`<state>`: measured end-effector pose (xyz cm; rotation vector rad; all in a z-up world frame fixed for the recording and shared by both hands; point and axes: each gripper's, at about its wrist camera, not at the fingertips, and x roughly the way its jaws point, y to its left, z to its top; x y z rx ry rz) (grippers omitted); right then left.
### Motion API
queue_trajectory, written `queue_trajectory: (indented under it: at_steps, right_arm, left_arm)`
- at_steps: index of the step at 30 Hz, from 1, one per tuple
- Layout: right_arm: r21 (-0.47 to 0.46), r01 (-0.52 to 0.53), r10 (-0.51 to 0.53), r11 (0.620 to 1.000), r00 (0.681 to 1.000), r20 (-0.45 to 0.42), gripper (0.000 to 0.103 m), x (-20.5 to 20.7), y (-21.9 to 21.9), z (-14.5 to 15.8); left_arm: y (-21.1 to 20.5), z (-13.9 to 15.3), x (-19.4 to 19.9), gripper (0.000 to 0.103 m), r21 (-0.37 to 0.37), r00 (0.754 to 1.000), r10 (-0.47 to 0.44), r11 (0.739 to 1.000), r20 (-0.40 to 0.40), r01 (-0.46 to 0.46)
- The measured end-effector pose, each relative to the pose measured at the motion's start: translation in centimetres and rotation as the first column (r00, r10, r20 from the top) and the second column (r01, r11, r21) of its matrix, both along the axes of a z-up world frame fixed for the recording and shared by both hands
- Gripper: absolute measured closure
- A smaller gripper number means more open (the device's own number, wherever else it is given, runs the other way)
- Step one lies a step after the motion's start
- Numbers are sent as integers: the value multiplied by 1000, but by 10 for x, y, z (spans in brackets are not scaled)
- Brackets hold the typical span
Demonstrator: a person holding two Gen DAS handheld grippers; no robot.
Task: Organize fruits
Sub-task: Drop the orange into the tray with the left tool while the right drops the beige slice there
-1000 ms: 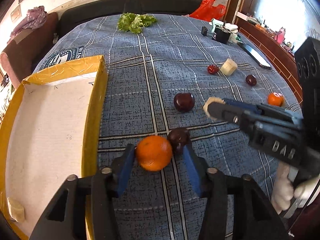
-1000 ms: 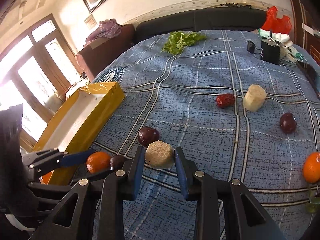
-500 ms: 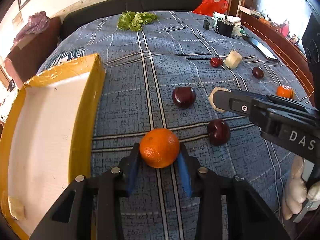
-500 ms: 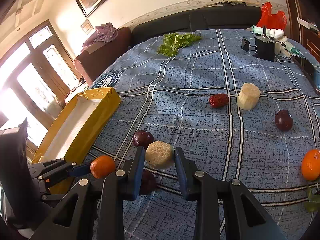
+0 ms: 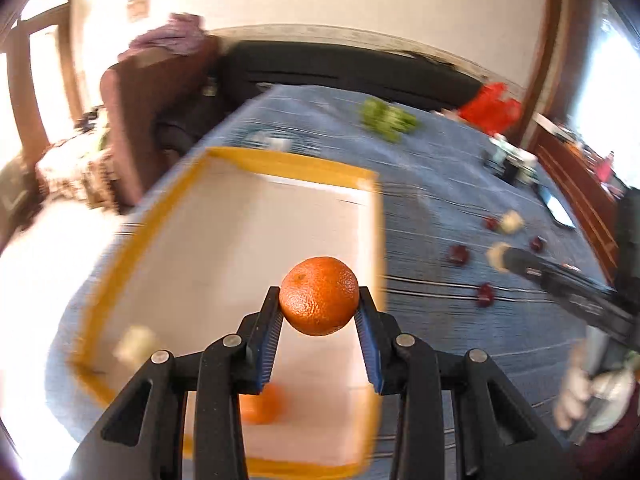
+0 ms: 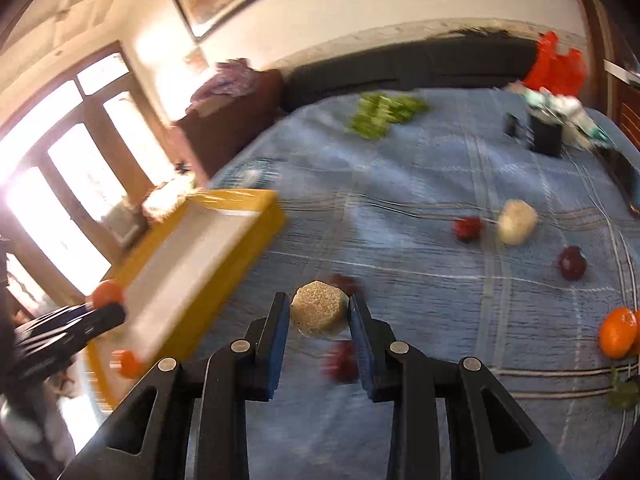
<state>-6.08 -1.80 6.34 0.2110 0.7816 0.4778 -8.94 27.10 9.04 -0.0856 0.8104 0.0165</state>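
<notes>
Left hand-held gripper (image 5: 319, 312) pinches an orange (image 5: 319, 295) above the yellow-rimmed box (image 5: 296, 166).
Right hand-held gripper (image 6: 319, 312) clamps a pale round chunk (image 6: 319, 314) over the blue checked cloth (image 6: 440, 280), pads pressed against both sides.

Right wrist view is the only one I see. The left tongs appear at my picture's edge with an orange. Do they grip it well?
Observer: Yes. In the left wrist view, both pads of the left tongs press the sides of the orange.
Operator: Is it above the box?
Observer: It shows in front of the white floor of the yellow box, near the wall on the picture's right.
Operator: What lies inside that I cannot see?
Observer: A pale chunk, blurred, lies near the lower left corner.
</notes>
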Motion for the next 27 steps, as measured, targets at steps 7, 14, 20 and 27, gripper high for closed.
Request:
queue_trajectory:
  at_steps: [7,14,20,27]
  right_arm:
    - [-3,-227,227,974,973,31,69,-29,104,44]
    - [-45,-342,335,939,935,-117,69,-18,195,5]
    - [-88,-376,353,922,914,-202,69,-6,235,-25]
    - [-90,-377,351,922,910,-222,67,-2,242,-38]
  left_arm:
    - [73,8,7,68,73,990,144,987,-3,-143]
    - [116,-33,34,68,12,976,191,982,-105,-191]
    - [134,-52,42,67,-56,969,188,978,-160,-199]
    - [144,-51,34,54,-159,969,184,965,-165,-210]
